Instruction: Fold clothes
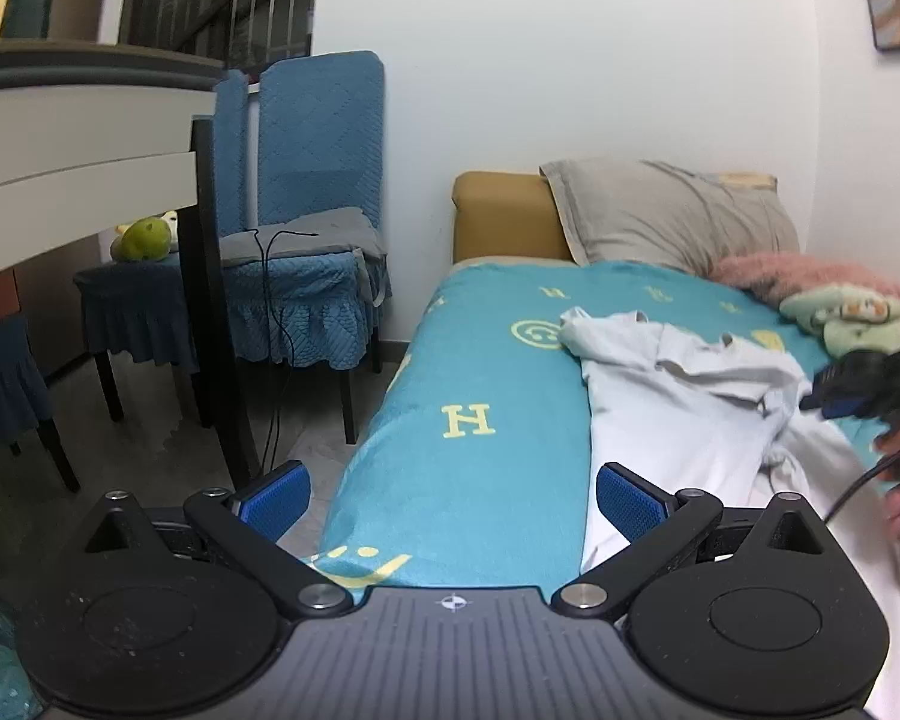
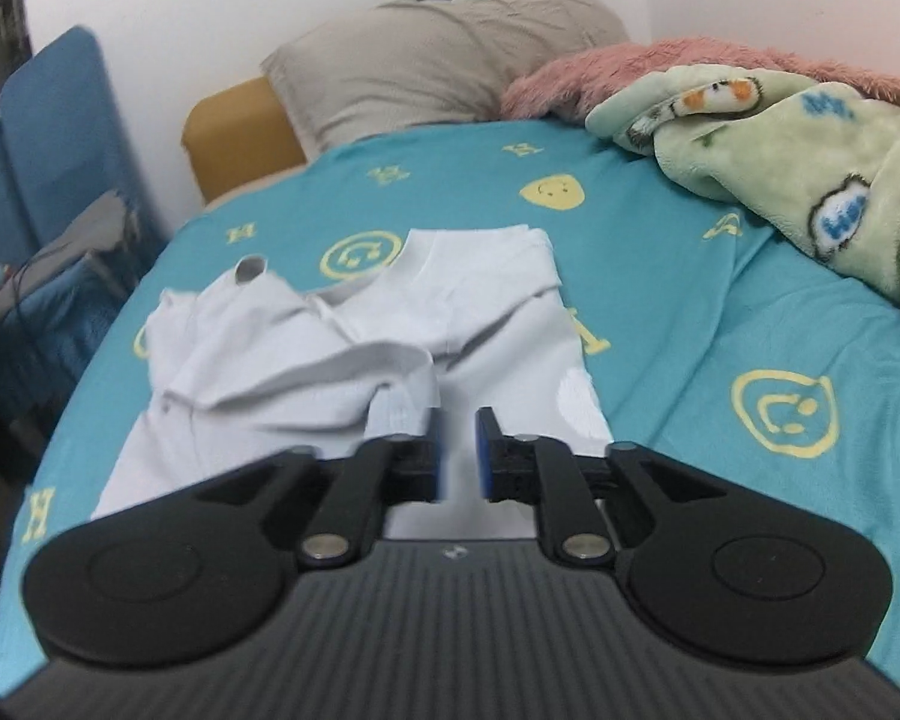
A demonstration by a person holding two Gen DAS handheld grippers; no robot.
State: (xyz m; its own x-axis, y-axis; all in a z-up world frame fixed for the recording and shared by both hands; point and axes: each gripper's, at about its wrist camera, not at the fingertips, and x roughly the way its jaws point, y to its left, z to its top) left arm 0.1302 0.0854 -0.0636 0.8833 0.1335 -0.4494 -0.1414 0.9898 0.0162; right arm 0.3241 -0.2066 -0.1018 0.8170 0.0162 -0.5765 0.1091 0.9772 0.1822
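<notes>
Now white shirt (image 2: 354, 354) lies rumpled, part-folded on bed (image 2: 660, 276).

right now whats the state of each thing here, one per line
white shirt: on the bed, partly folded, rumpled
left gripper: open wide, empty
right gripper: open, nothing between pads
pillow: leaning at the headboard
green blanket: bunched up on the bed

A shirt (image 2: 354, 348) lies crumpled on the bed (image 2: 660, 300), towards its left side. At the far end a pillow (image 2: 438, 60) leans against the headboard (image 2: 240, 132). Blankets (image 2: 780, 138) are heaped far right. Chairs (image 1: 312, 180) stand left of the bed.
</notes>
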